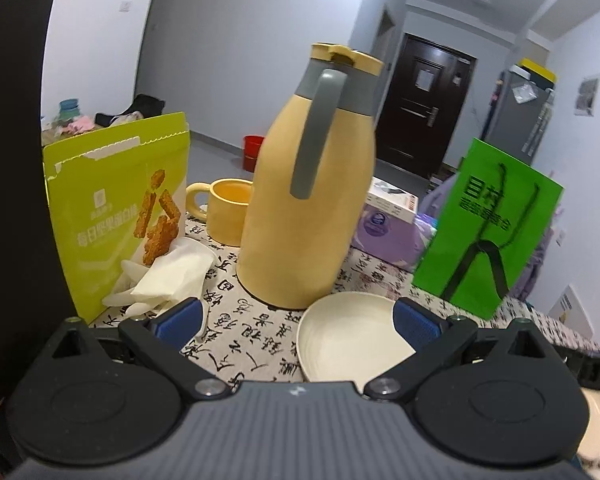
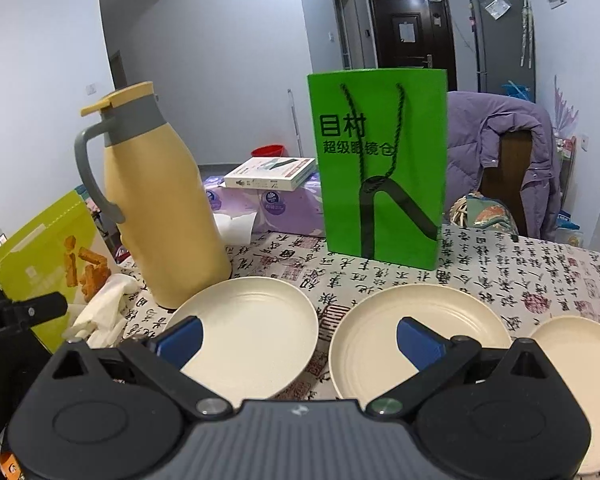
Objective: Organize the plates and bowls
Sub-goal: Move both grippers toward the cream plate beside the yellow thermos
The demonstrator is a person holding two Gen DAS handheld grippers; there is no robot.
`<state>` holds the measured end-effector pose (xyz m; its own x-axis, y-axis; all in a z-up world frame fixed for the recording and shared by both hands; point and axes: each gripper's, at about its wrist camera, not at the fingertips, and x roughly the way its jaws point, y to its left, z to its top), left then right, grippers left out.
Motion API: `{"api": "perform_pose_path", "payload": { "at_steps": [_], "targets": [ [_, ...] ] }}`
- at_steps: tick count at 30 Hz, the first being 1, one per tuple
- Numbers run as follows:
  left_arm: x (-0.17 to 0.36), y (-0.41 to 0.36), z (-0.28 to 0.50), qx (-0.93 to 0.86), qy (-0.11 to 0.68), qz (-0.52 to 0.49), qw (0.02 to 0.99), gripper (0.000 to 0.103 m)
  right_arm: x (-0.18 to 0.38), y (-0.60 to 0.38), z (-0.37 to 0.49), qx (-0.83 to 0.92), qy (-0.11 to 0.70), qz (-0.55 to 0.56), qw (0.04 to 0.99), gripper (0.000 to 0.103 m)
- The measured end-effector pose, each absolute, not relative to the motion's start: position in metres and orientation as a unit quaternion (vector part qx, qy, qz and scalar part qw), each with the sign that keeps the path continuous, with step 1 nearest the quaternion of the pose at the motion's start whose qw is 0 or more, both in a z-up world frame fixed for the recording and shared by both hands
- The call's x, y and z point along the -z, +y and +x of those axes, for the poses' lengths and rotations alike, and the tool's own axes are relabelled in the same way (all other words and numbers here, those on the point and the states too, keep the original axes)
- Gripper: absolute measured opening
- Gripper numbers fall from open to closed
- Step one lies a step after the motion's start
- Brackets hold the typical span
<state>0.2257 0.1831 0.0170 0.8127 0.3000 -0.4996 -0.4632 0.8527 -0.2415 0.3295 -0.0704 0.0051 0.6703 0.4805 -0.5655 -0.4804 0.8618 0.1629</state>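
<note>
Calligraphy-print cloth covers the table [image 2: 500,264], which is crowded: yellow thermos jug [image 2: 160,208], green paper bag [image 2: 380,168], snack box [image 1: 120,216], yellow mug [image 1: 224,210], crumpled white gloves [image 1: 168,272].

Task items, right wrist view: three cream plates in a row at the near edge. Left plate [image 2: 256,328] sits just beside the jug base. Middle plate [image 2: 380,340] lies in front of the bag. Right plate [image 2: 580,360] is partly hidden by the gripper body. No bowl visible.

Right hand-held gripper [image 2: 300,338]: jaws wide, empty, hovering over the gap between left and middle plates. Left hand-held gripper [image 1: 298,320]: jaws wide, empty; its right pad overlaps the left plate's rim, contact or not I cannot tell.

Risks, judged:
- Plates are shallow and look smooth. A pinch on the rim alone may slip, or tilt the plate and drop it.
- Jug stands tall just beside the left plate. A sideways sweep while lifting could knock it over.
- Bag looks light and could topple if nudged.
- Both grippers are near the same plate, so they could collide.
- Dragging a plate may bunch the cloth and shift its neighbours.
</note>
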Motion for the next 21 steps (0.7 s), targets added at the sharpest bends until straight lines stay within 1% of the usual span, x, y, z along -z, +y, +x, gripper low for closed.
{"api": "perform_pose_path", "payload": {
  "at_steps": [7, 17, 19, 21],
  "targets": [
    [-0.007, 0.194, 0.257, -0.227, 0.226, -0.202, 0.926, 0.103, -0.001, -0.046, 0.358, -0.271, 0.327, -0.013, 0.905, 0.103],
    [0.046, 0.216, 0.296, -0.237, 0.264, -0.225, 0.907, 0.103, 0.017, -0.006, 0.393, -0.287, 0.348, -0.05, 0.891, 0.103],
    [0.058, 0.217, 0.302, -0.239, 0.278, -0.222, 0.904, 0.103, 0.023, 0.002, 0.402, -0.284, 0.357, -0.055, 0.888, 0.101],
    [0.068, 0.221, 0.306, -0.242, 0.286, -0.231, 0.898, 0.103, 0.03, 0.009, 0.41, -0.28, 0.362, -0.061, 0.887, 0.098]
  ]
}}
